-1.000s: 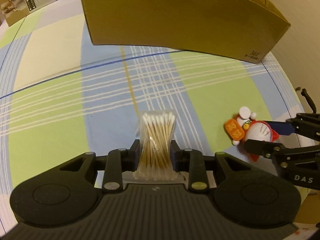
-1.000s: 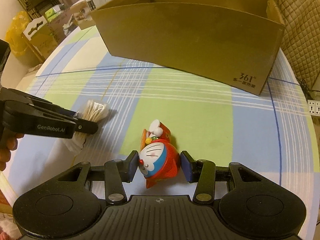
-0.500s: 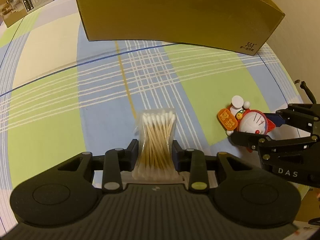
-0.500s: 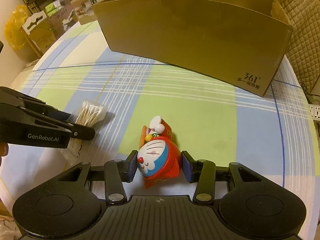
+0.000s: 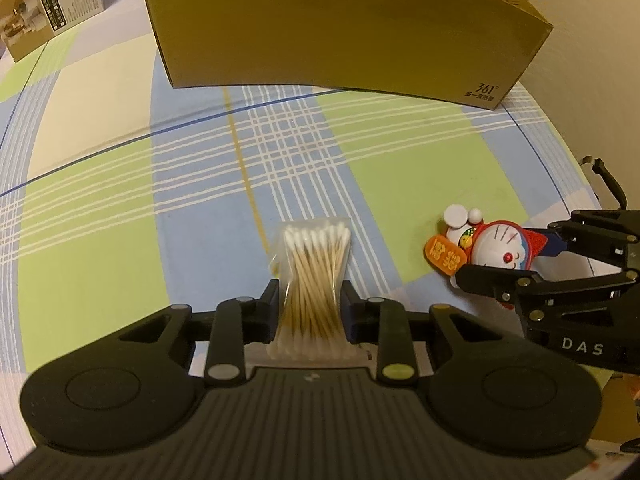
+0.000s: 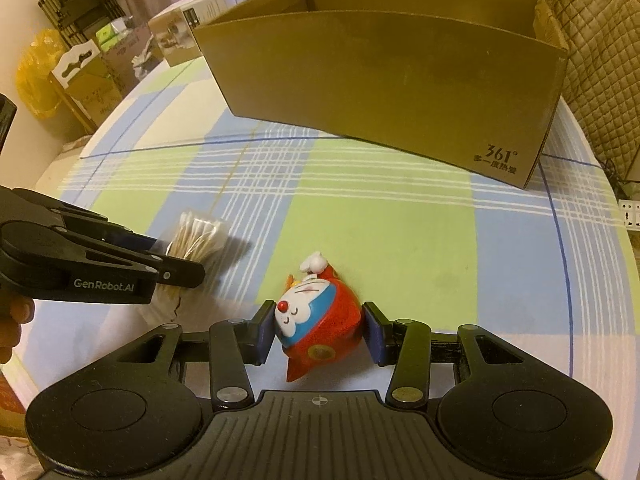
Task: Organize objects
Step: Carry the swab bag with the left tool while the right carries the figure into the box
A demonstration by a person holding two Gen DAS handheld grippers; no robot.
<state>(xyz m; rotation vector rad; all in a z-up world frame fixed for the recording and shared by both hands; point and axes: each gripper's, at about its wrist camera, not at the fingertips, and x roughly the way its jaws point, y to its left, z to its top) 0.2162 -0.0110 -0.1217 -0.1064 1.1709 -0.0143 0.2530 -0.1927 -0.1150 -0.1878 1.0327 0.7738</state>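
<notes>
A clear pack of wooden cotton swabs (image 5: pixel 314 276) stands between the pads of my left gripper (image 5: pixel 310 300). The jaws are closing and pinch the pack into a waist. From the right wrist view the same pack (image 6: pixel 198 236) juts out past the left gripper (image 6: pixel 176 258). A red and blue cat figurine (image 6: pixel 316 316) with a white face lies between the pads of my right gripper (image 6: pixel 320 328), which is shut on it. In the left wrist view the figurine (image 5: pixel 492 248) and the right gripper (image 5: pixel 508 260) sit at the right. An open cardboard box (image 6: pixel 380 92) stands behind.
A blue, green and white plaid tablecloth (image 5: pixel 100 240) covers the round table. The cardboard box (image 5: pixel 340 28) takes up the far side. A smaller printed carton (image 5: pixel 44 12) lies at the far left. Beyond the table edge are stacked boxes and a yellow bag (image 6: pixel 36 80).
The left pads have squeezed the swab pack tighter. The figurine has tilted a little between the right pads. Both hands have barely moved.
</notes>
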